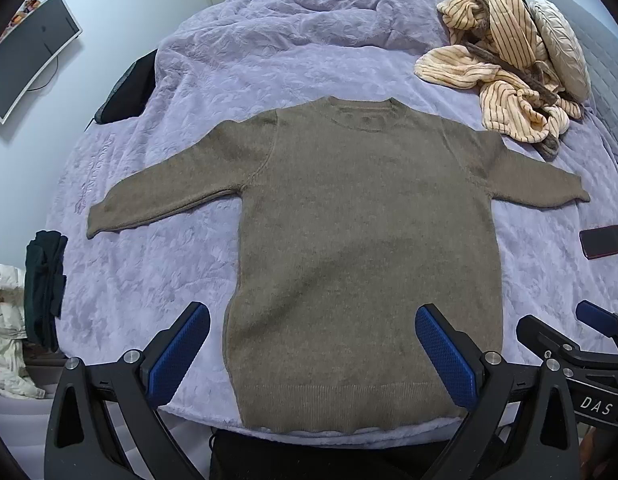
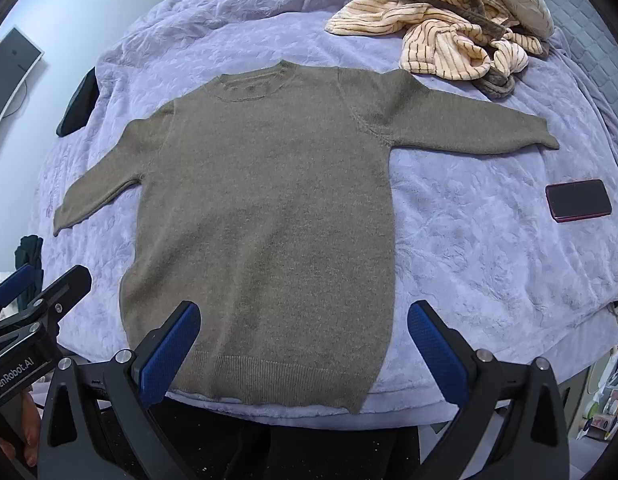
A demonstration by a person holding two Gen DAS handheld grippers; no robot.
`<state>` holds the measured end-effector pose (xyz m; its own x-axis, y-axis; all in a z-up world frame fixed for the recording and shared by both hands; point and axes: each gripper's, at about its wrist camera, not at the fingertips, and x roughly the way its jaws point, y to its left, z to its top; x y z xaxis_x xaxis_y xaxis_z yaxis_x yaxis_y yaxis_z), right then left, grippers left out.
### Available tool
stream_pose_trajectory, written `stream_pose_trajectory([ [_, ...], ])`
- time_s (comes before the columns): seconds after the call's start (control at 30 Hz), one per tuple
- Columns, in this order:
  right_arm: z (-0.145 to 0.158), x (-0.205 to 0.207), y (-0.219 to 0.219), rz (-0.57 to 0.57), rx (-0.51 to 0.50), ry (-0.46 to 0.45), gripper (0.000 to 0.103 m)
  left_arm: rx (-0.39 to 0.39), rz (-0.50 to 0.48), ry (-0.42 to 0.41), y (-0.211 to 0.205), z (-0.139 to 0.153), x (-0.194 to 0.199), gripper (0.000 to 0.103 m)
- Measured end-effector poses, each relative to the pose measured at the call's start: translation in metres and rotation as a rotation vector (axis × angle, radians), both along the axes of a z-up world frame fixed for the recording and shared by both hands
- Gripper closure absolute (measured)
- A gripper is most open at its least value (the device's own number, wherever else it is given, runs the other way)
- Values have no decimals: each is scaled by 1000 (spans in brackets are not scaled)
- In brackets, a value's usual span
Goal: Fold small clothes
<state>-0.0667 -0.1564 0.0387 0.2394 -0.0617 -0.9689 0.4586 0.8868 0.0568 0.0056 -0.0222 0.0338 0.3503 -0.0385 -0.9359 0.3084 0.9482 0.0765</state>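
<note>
A small brown knitted sweater (image 1: 349, 232) (image 2: 261, 200) lies flat on the lilac bedspread, both sleeves spread out, collar at the far side and hem at the near edge of the bed. My left gripper (image 1: 313, 316) hovers open above the hem, its blue pads wide apart with nothing between them. My right gripper (image 2: 303, 312) is open too, over the hem's right half, and holds nothing. In the left wrist view the right gripper (image 1: 589, 320) shows at the right edge. At the left edge of the right wrist view is the left gripper (image 2: 37, 280).
A heap of cream striped clothing (image 1: 501, 76) (image 2: 437, 32) and a silvery cushion (image 1: 561, 44) lie at the bed's far right. A dark phone (image 1: 602, 241) (image 2: 578, 200) rests on the bedspread (image 1: 149, 272) to the right. A monitor (image 1: 25, 56) hangs on the left wall. Dark cloth (image 1: 45, 288) hangs off the left side.
</note>
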Motion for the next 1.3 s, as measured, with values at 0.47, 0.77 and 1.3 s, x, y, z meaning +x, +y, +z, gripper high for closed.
stream_pose_trajectory([
  [0.47,-6,-5,4,6,20,8,0,9,13,4,5,-1,-6,0],
  [0.77,-6,-4,4,16,27,8,0,18,19,7,5,0,-8,0],
  [1.3,-2,-5,-5,20,20,9,0,12,30,3,-4,2,-11,0],
])
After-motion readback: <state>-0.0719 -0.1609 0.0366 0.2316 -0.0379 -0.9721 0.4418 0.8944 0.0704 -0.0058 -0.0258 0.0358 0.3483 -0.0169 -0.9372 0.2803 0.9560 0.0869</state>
